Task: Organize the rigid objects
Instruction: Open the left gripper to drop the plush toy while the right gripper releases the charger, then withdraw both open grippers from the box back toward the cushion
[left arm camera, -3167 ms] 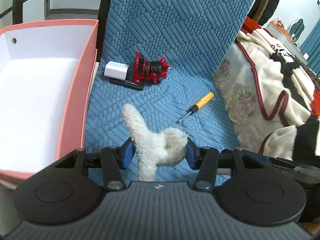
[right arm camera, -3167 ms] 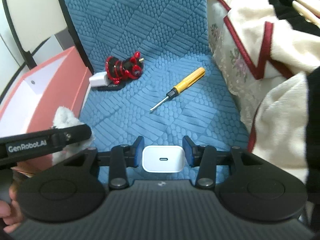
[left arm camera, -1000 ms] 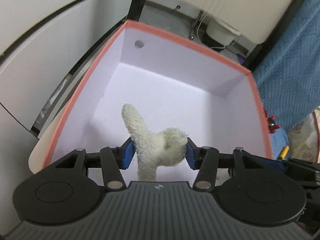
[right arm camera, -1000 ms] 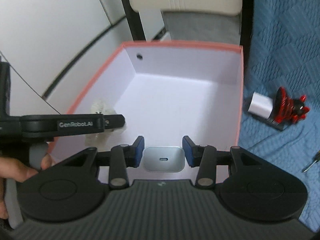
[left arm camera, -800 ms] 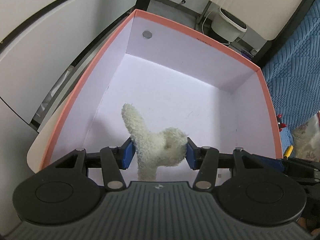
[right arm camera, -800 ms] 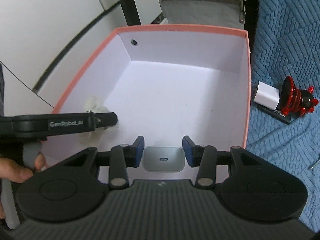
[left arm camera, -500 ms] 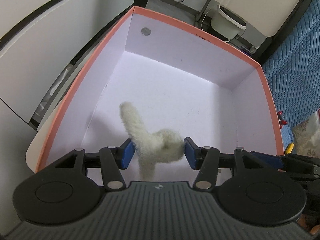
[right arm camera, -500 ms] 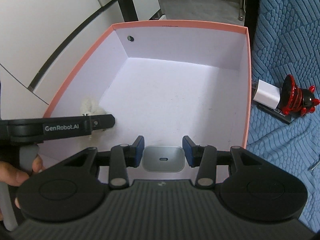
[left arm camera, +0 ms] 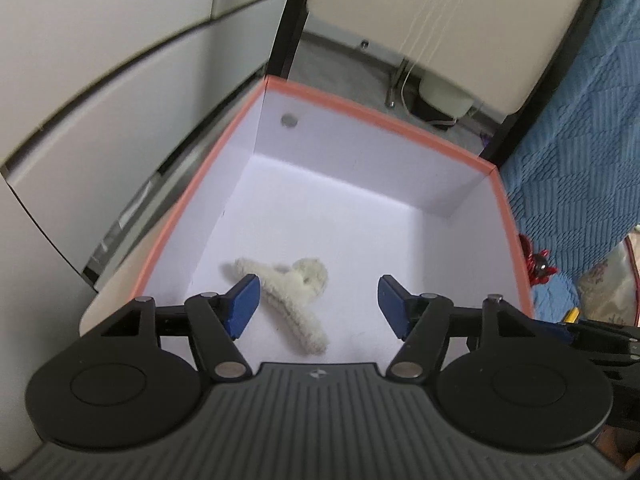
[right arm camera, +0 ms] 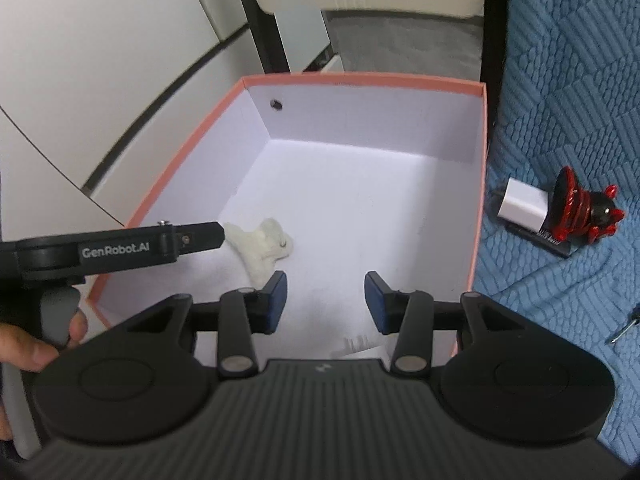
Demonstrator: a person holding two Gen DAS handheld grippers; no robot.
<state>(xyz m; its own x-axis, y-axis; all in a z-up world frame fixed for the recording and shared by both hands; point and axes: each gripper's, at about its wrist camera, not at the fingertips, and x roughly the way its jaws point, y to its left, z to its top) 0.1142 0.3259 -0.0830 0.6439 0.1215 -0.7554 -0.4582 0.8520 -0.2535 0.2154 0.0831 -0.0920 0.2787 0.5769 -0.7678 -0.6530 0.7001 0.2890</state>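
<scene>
Now fuzzy cream plush hair claw [left arm camera: 294, 300] lies dropped, lower left of pink-rimmed white cardboard box [left arm camera: 380, 120]. Left gripper [left arm camera: 316, 300] jaws opening, empty. Right gripper [right arm camera: 325, 304] gap moderate, white charger block gone from it; landing spot unclear. Sorting progressing.

Screwdriver [right arm camera: 624, 330] cut off at right edge, red figurine [left arm camera: 538, 266] half-hidden behind box wall [left arm camera: 510, 240]

One legible text: "GenRobot.AI", pale lettering on the black side bar of the left tool [right arm camera: 188, 240], seen in the right wrist view, just left of the pink box [right arm camera: 478, 200]. A small emblem on the grey housing in each wrist view is too small to read. Nothing else is legible.
</scene>
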